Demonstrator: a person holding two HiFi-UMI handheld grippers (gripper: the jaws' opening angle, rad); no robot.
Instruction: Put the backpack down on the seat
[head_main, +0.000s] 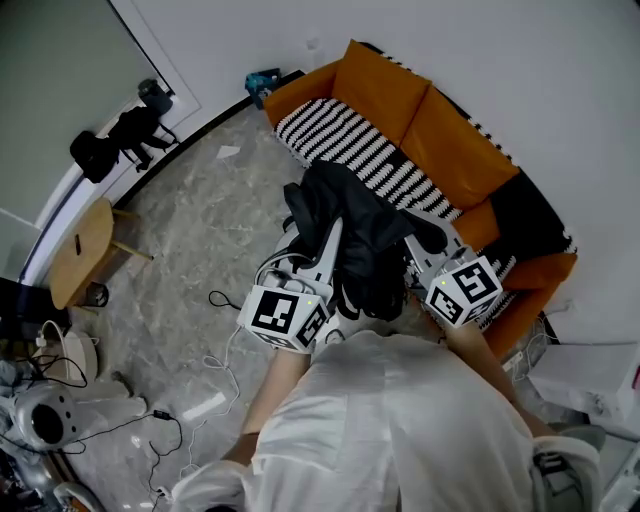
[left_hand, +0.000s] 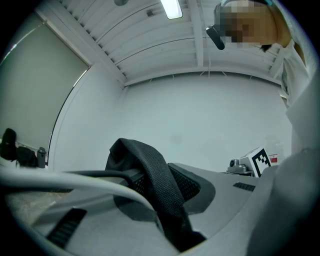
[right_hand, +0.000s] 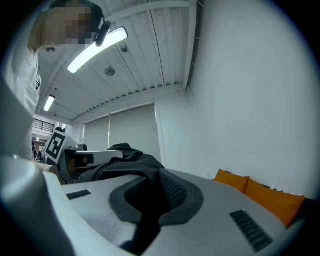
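Black mesh strap (left_hand: 160, 175) sits pinched in the left gripper (left_hand: 167, 200), whose jaws are nearly together on it. The backpack (head_main: 365, 235) hangs mid-view between both grippers, seemingly not yet resting on the seat (head_main: 350, 148), which lies at 12 o'clock from it. The right gripper (right_hand: 150, 200) is likewise clamped on the backpack's dark fabric. Best to carry both grippers forward level, lower until the seat bears the weight, and only then let go.

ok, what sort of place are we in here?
Probably a lounge corner in an office or lab: an orange sofa, a small round wooden table, and loose cables across the stone-look floor.
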